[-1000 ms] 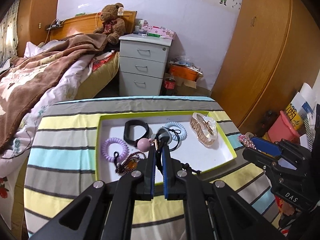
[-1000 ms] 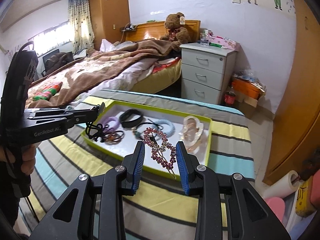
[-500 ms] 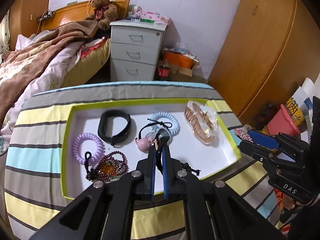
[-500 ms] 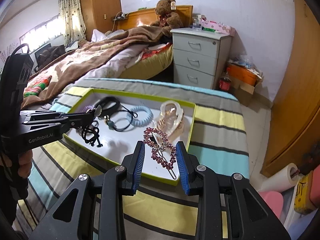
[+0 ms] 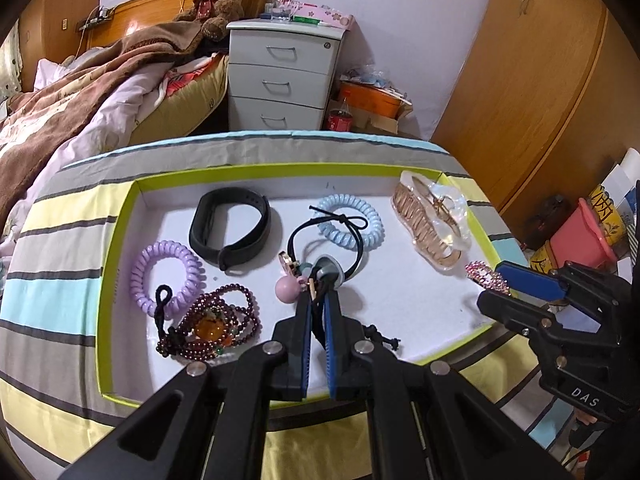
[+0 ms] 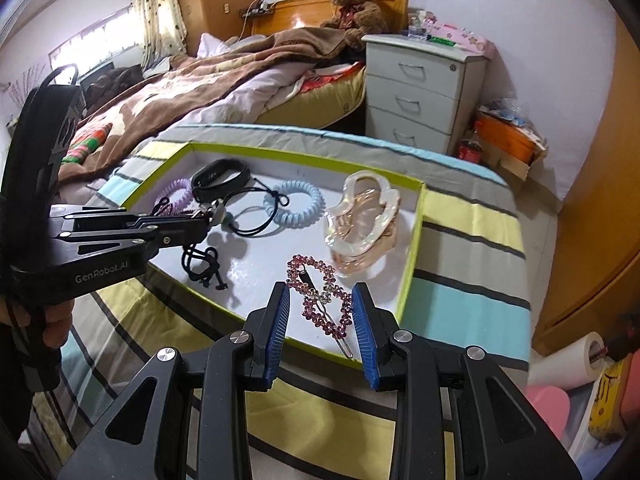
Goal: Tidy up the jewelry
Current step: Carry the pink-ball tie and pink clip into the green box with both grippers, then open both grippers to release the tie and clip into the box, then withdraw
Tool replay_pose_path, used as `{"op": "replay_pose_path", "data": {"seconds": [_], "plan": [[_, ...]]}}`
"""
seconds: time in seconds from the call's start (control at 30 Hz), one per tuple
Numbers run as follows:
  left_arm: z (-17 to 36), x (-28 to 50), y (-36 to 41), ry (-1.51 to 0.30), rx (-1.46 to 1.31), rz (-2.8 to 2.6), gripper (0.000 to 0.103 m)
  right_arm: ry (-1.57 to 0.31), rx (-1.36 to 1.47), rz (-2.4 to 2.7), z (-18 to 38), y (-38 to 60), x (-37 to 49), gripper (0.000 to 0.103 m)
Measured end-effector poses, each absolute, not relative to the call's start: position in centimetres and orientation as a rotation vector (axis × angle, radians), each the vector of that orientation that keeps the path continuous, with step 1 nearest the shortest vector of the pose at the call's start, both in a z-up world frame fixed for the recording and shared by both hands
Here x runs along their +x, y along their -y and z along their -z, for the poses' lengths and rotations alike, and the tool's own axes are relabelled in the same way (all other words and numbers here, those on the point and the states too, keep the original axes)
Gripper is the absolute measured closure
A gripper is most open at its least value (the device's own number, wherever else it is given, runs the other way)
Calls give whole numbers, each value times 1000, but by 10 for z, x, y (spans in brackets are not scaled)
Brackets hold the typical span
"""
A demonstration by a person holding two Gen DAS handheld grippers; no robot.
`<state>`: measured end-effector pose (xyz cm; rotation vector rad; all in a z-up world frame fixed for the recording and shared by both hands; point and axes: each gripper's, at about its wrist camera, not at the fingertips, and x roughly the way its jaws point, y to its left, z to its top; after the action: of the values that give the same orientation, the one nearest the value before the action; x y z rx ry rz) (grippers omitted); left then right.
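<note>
The left gripper (image 5: 317,300) has its jaws clamped on a black elastic hair tie with a pink ball and small charms (image 5: 304,276), holding it low over the white-floored tray with a lime-green rim (image 5: 120,240). The right gripper (image 6: 320,312) has its jaws pressed against either side of a heart-shaped hair clip set with pink rhinestones (image 6: 320,296), held over the tray's near right corner.

Both pieces look ready to be set down. The hair tie should go onto bare white floor, clear of the pale blue spiral hair band (image 5: 352,220) its loop overlaps. Lower it until the loop slackens, then part the jaws slowly so the dangling cords (image 6: 204,266) do not catch on the pads. The clip is best laid flat in the open patch beside the translucent amber claw clip (image 6: 360,220), not on the rim.

Whether either item touches the tray floor cannot be told. The charms bunch at the left jaw tips and are hard to separate. The dark red bead bracelet (image 5: 212,324) and lilac spiral band (image 5: 166,276) are mostly hidden from the right wrist view. The striped bench cloth (image 6: 460,240) runs out of frame.
</note>
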<state>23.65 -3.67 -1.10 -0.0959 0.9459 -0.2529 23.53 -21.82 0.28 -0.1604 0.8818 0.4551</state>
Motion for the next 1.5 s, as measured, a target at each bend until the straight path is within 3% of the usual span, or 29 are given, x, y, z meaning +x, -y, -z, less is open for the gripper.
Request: {"op": "replay_pose_path", "data": {"seconds": [0.67,1.13,1.5], "plan": [[21,238,38,-983,-108,243,95,-935,-196,-455,11,208,248,70],[19,238,36,-978,-114,237,63,-957,-193,-445,13,205,253,70],[14,236,35,-974,-135,245,53,-981,-177,-447,15,206,256,69]]}}
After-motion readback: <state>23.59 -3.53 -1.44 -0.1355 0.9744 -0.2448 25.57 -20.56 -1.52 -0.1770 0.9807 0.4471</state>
